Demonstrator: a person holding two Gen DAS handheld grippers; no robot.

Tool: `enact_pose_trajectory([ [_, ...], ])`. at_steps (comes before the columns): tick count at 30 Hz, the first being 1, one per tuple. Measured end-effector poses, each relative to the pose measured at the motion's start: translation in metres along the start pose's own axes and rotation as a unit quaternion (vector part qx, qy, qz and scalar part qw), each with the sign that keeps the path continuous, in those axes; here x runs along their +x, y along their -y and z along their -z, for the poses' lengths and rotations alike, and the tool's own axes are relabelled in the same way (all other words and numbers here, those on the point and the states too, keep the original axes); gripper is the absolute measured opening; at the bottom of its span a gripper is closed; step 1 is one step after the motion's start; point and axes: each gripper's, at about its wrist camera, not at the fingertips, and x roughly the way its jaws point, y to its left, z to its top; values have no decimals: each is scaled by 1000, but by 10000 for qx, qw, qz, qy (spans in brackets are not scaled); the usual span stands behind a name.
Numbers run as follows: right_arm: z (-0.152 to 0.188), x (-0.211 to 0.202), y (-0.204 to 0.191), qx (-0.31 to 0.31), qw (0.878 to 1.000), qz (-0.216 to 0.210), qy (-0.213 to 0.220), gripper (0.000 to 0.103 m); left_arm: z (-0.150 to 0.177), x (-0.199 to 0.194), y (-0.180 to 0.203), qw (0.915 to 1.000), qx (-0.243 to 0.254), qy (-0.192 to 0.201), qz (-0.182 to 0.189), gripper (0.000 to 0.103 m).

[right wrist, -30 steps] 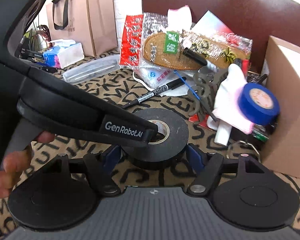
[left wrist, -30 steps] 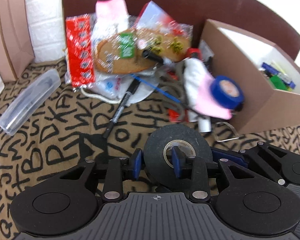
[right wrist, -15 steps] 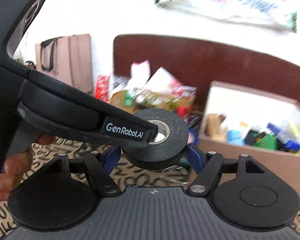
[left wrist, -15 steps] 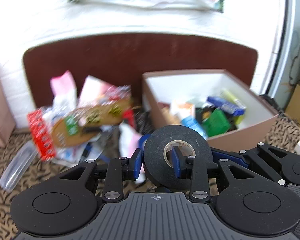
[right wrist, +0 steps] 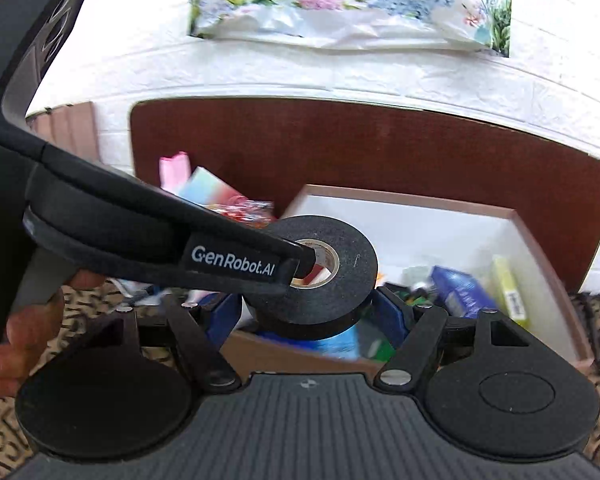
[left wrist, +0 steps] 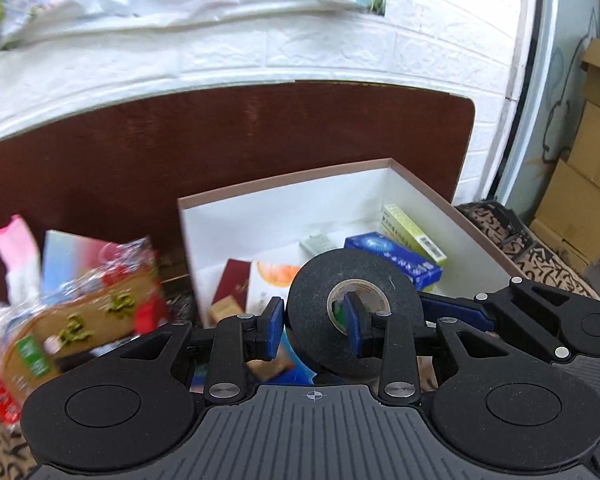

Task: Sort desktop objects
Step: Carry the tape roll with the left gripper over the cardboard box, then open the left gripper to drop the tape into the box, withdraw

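My left gripper (left wrist: 314,326) is shut on a black tape roll (left wrist: 320,316), one finger through its core and one outside the ring. It holds the roll in the air over the near edge of an open brown box (left wrist: 284,188) with white walls. In the right wrist view the same tape roll (right wrist: 340,280) hangs off the left gripper's finger, between the spread fingers of my right gripper (right wrist: 308,314), which is open and does not press it. The box (right wrist: 400,196) lies just behind.
The box holds small cartons: a blue one (left wrist: 396,258), a yellow-green one (left wrist: 414,234), a dark red one (left wrist: 230,286). A heap of snack packets (left wrist: 84,312) lies left of the box. A brown board (left wrist: 220,144) stands behind. Cardboard boxes (left wrist: 580,184) stand at the far right.
Both grippers have risen from the patterned cloth and swung right toward the box, carrying the black tape roll. The heap has slid to the left of view.
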Motion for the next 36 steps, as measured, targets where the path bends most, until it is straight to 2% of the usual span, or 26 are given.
enact_pose_trajectory([
  [6,-8,33,26,19,9994,10,-347,76,-23,48,-9,9997,-48,-245,38,32],
  [13,-18,74,40,-1,9965,-30,-834,77,-36,86,-20,9988,35,-481,-19,32],
  [15,-20,84,44,59,9956,-50,-930,77,-39,95,-23,9986,19,-521,12,46],
  [16,-20,88,46,96,9953,-67,-964,77,-40,99,-25,9986,-23,-535,21,56],
  [18,-23,99,51,208,9943,-148,-1034,77,-42,100,-28,9992,-107,-387,22,71],
  [19,-24,102,52,242,9938,-165,-1068,77,-43,98,-28,9995,-126,-284,-39,92],
  [20,-25,105,51,209,9936,-148,-1102,77,-44,95,-30,9997,-165,-163,-56,103],
  [21,-25,107,50,115,9946,-74,-1029,77,-43,89,-31,9998,-191,-17,-68,103],
  [23,-25,104,46,9,9956,156,-919,95,-43,80,-32,9997,-132,187,-51,103],
  [24,-24,101,43,-21,9961,263,-841,97,-43,77,-33,9997,-95,215,-53,103],
  [36,-13,71,24,47,9962,349,-798,102,-30,64,-35,9993,-147,96,-334,103],
])
